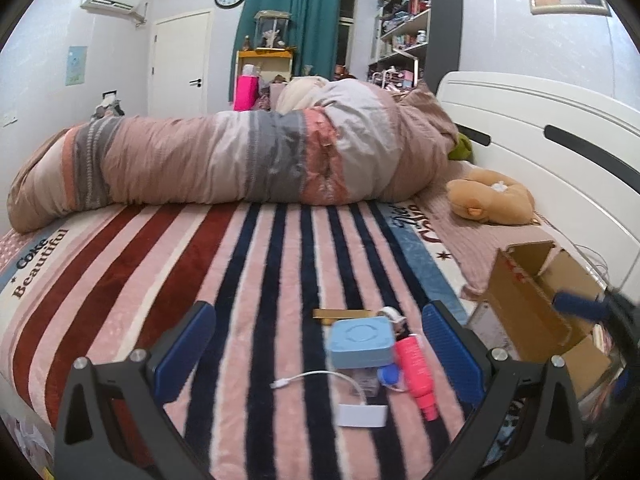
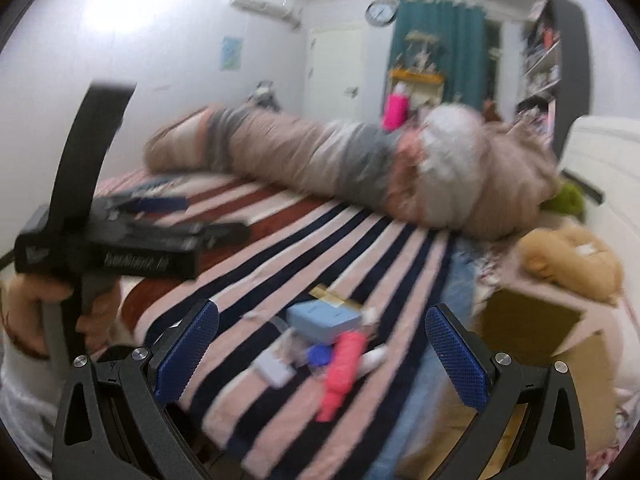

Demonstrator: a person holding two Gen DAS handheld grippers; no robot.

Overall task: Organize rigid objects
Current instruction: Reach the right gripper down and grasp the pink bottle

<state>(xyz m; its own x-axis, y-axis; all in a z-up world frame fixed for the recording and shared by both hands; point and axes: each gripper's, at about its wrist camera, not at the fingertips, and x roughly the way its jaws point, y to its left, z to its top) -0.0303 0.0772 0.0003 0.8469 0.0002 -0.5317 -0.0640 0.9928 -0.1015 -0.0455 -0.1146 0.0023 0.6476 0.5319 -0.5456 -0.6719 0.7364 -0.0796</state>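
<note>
While both grippers' jaws gape empty, the blue case [image 1: 358,342] lies on the near bed [image 1: 200,264] beside the pink bottle [image 1: 416,372]; probably light and stiff, best pinched across its flat sides.

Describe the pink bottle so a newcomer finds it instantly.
On the striped blanket, near the cardboard box, sits a small clutter pile. The pink bottle lies flat beside the blue case; it is the only bright pink, long item there.

Home bedroom: bed [image 1: 280,248], duvet [image 1: 240,160]
</note>
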